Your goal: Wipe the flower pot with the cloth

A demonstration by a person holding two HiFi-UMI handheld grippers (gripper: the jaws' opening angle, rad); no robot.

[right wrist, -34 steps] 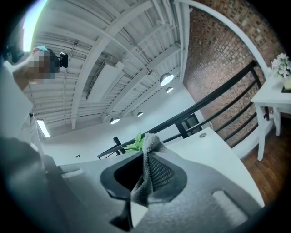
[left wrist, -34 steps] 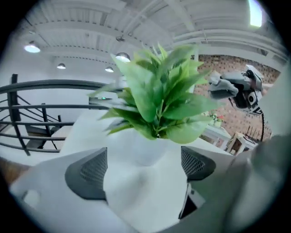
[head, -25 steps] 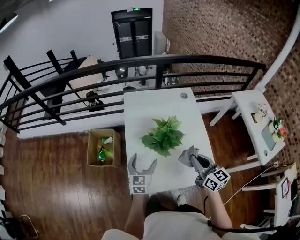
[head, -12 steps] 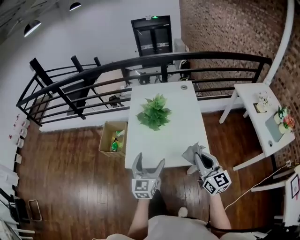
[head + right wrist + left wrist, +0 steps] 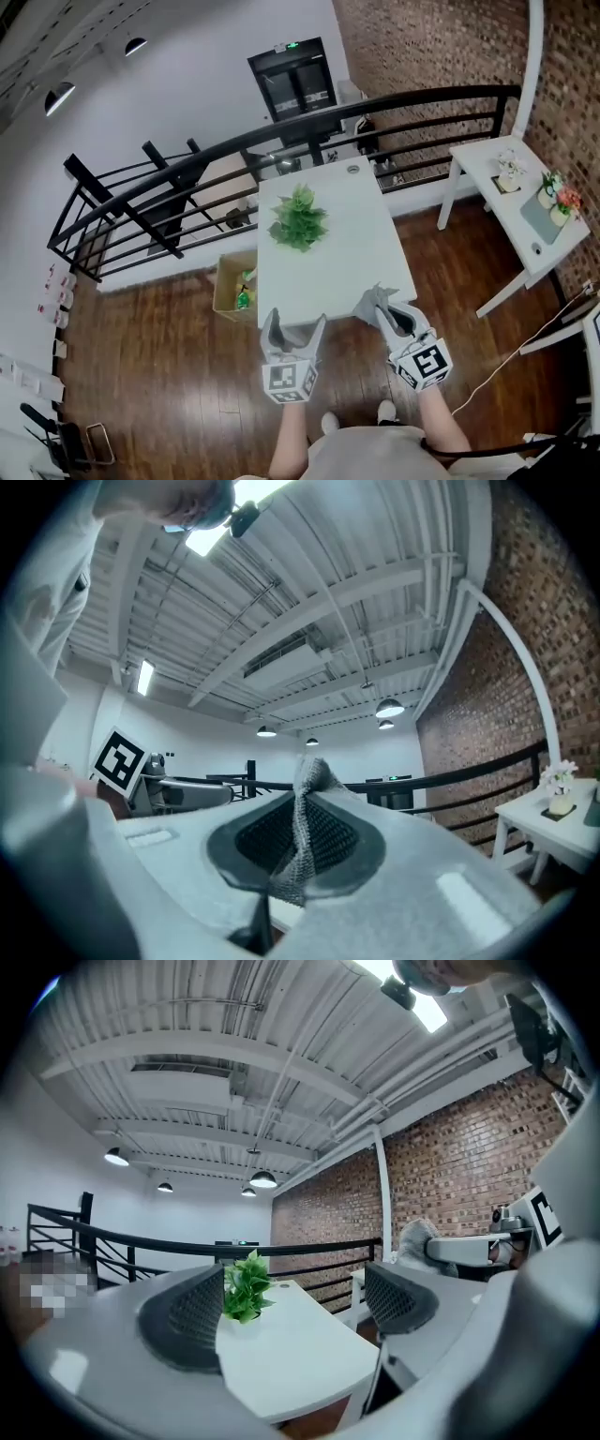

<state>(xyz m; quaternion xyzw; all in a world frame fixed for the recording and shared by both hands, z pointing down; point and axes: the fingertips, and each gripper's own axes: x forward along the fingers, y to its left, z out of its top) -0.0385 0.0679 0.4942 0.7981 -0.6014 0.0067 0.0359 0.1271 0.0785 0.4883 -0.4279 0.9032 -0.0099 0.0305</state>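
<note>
Toward the far end of a white rectangular table (image 5: 347, 262), well apart from both tools, stands the potted plant (image 5: 298, 217), a bushy tuft of pointed green leaves that hides its pot from above. A small round grommet (image 5: 353, 170) is set into the smooth top near the far edge.

At the near edge, the left gripper (image 5: 293, 323) is held level with its two grey jaws at a middling spread. They have just been closing a little, and nothing is caught between them. In the left gripper view the ribbed dark pads (image 5: 178, 1321) frame only the bare tabletop and the distant foliage.

The right gripper (image 5: 382, 314) is closed on the cloth (image 5: 302, 855), a grey, coarse-knit rag pinched between the meshed pads. One crumpled peak rises above the jaws and a ragged end hangs below them. Each tool carries a cube printed with black-and-white square markers at its rear.

Behind the table curves a black metal railing (image 5: 281, 131) of tubular bars. An open cardboard box (image 5: 230, 286) sits on the glossy dark plank floor (image 5: 159, 356) beside the table's left side. A rough red-brick wall (image 5: 422, 47) rises on the right, with a second white table (image 5: 506, 220) carrying small flowers before it.
</note>
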